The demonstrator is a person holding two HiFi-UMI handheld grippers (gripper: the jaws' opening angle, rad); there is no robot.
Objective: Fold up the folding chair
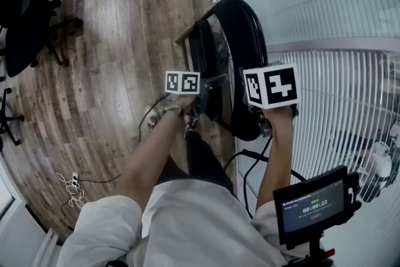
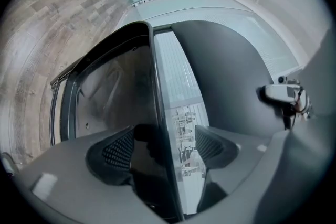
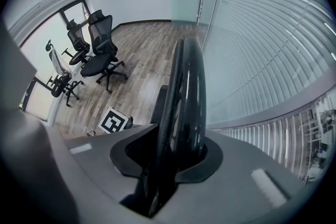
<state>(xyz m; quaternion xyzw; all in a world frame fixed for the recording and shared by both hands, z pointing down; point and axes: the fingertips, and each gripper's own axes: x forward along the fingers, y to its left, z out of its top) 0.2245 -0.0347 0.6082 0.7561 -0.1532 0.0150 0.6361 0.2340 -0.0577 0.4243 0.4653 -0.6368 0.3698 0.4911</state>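
The black folding chair (image 1: 240,40) stands almost flat on its edge beside a glass wall. My left gripper (image 1: 203,95) comes at its near side about level. In the left gripper view the chair's thin panel edge (image 2: 157,113) runs between the jaws of the left gripper (image 2: 161,147); a bright gap shows beside the right pad (image 2: 210,145), so it stands open around the edge. My right gripper (image 1: 262,119) points steeply down over the chair's top. In the right gripper view the right gripper (image 3: 170,157) is shut on the curved black rim (image 3: 186,92), which fills the jaws.
The glass wall with white blinds (image 1: 337,103) runs close along the chair's right side. Black office chairs (image 1: 28,15) (image 3: 100,47) stand across the wooden floor. A cable with a plug strip (image 1: 72,187) lies at lower left. A small monitor (image 1: 312,204) sits at lower right.
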